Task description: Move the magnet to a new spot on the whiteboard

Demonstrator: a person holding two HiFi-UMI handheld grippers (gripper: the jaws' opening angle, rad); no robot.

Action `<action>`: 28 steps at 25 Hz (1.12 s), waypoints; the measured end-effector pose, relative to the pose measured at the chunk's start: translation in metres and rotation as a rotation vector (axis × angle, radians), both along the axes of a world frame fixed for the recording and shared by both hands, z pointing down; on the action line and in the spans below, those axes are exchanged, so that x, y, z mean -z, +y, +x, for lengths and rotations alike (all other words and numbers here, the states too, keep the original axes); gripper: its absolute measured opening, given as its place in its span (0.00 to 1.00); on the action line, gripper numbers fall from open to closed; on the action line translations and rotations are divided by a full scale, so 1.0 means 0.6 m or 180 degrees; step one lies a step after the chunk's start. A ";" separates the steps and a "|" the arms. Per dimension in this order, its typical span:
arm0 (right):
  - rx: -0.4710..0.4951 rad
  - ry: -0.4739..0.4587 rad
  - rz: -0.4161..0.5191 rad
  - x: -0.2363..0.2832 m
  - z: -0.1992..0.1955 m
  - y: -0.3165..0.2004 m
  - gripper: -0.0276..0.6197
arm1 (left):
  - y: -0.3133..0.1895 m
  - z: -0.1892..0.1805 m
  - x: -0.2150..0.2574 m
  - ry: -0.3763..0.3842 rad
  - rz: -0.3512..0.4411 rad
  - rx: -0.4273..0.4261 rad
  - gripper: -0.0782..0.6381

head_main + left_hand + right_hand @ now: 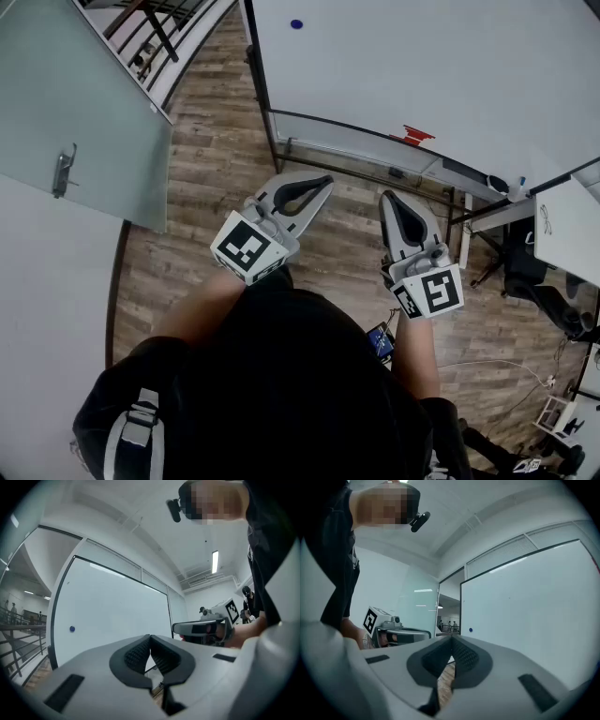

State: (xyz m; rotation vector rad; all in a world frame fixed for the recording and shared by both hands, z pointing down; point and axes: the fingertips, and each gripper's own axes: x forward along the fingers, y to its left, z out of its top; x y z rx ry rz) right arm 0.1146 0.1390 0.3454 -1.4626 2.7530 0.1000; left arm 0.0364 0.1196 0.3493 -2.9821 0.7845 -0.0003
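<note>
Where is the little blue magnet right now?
In the head view, the blue magnet sits on the whiteboard near its left edge, well ahead of the left gripper, with nothing touching it.

Small blue magnet point(296, 24), probably round, near whiteboard's point(422, 66) left edge

Whiteboard point(422, 66) stands ahead of you, 12 to 2 o'clock. Magnet point(296, 24) on it, near its left edge, at your 12 o'clock. Ledge point(337, 137) runs along board's bottom; small object point(412, 136) on ledge at 1 o'clock. Glass door point(84, 103) at 10 o'clock, left of board. Your left gripper point(325, 181) and right gripper point(387, 196) side by side over floor point(206, 169), before board, well apart from magnet. Chair point(530, 272) at 3 o'clock.
</note>
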 end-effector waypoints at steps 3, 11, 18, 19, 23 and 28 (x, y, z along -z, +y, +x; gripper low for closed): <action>0.0012 0.0010 -0.0007 -0.004 -0.003 0.003 0.03 | 0.000 -0.005 0.000 -0.0013 0.0011 0.0023 0.12; -0.0051 -0.0209 0.0039 0.004 0.001 0.020 0.03 | 0.012 -0.014 0.000 -0.0009 -0.0006 0.0003 0.12; -0.0095 -0.0147 -0.0021 -0.006 -0.003 0.024 0.03 | 0.016 -0.028 0.004 0.0095 -0.0115 -0.0019 0.12; -0.0091 -0.0144 -0.0028 -0.006 -0.006 0.025 0.03 | 0.018 -0.030 0.005 0.0091 -0.0108 -0.0010 0.12; -0.0046 -0.0118 -0.0016 -0.004 -0.020 0.028 0.03 | 0.022 -0.040 0.008 0.0084 -0.0103 0.0006 0.12; -0.0017 -0.0105 -0.0029 -0.005 -0.039 0.014 0.03 | 0.014 -0.058 0.008 0.0048 -0.0061 0.0043 0.12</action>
